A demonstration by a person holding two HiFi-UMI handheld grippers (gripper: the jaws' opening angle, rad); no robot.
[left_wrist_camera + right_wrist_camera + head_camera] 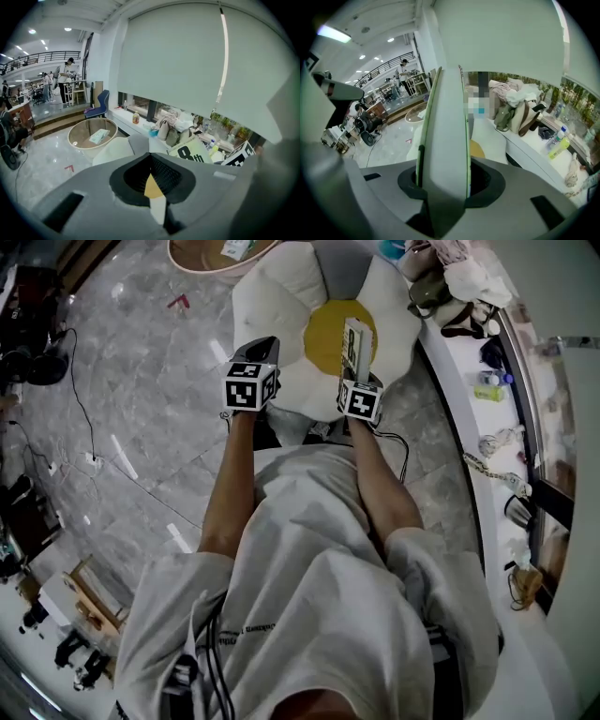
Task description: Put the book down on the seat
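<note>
Here, the left claw (261, 345) hangs over the white petals of the flower-shaped seat (281, 296), its jaws drawn narrow with nothing between them. Further right, the right claw (360, 379) grips the book (356, 348) by its lower edge. The book is thin and pale with green trim and bold black print on its cover. It stands upright above the seat's yellow centre.

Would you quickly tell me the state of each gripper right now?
Left gripper: shut, nothing between its jaws.
Right gripper: shut on the book, which stands on edge over the flower-shaped seat.
</note>
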